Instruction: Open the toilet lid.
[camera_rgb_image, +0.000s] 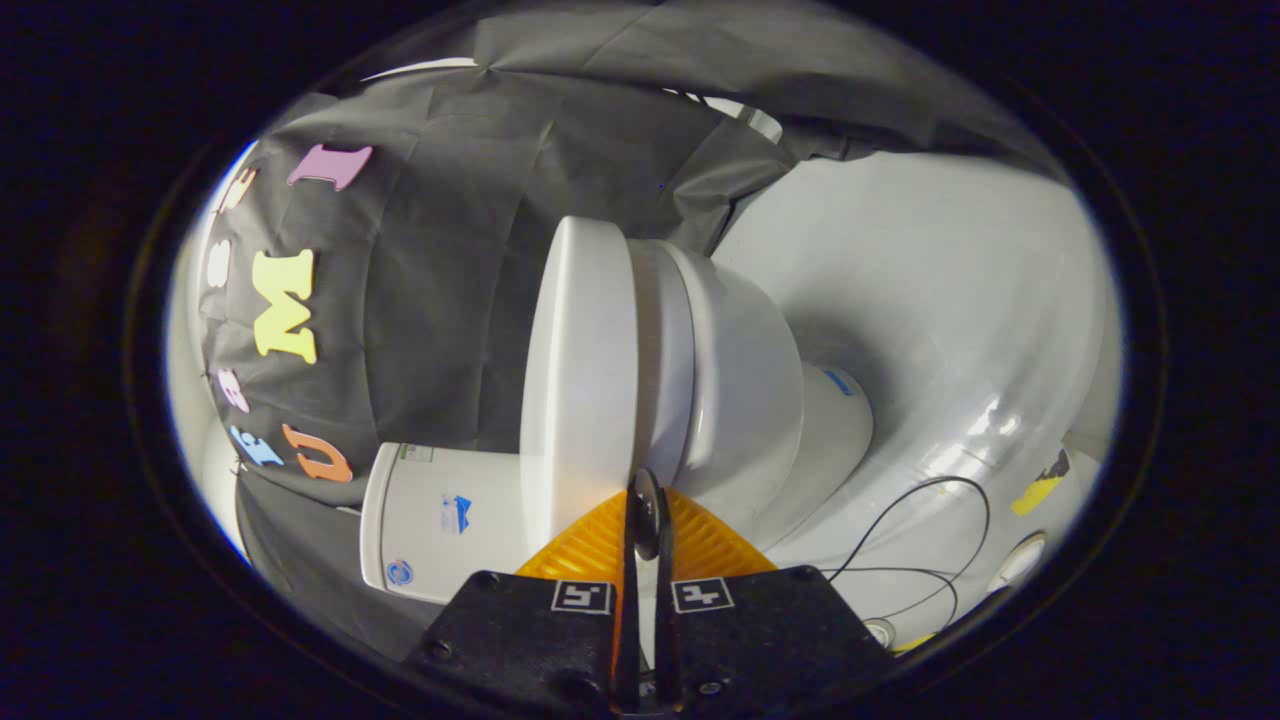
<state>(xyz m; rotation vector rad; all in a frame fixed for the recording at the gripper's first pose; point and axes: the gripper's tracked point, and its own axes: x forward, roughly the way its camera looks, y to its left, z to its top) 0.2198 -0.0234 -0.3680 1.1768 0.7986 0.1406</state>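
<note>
Pressing nearly together, the two orange fingers (600, 545) of the gripper (645, 500) leave only a thin dark slit between their tips, and nothing is held in it; the jaws read as closed and empty. Their tips sit right at the near edge of the toilet lid (580, 370), close to where lid meets seat (660, 350), though whether they actually touch the edge cannot be told from this angle.

The camera is rolled on its side, so the toilet appears turned sideways. Its lid lies flat against the seat, with the bowl (740, 390) bulging beyond and the pedestal (835, 430) tapering toward the pale floor (930, 300). The cistern (440, 520) sits just beside the fingers, at the hinge end of the lid. A thin black cable (930, 520) loops over the floor past the pedestal.

Judging by this, the task is barely begun: the lid is fully down. What remains is to catch the lid's rim with the fingertips, lift it away from the seat, and swing it back until it rests against the cistern.
</note>
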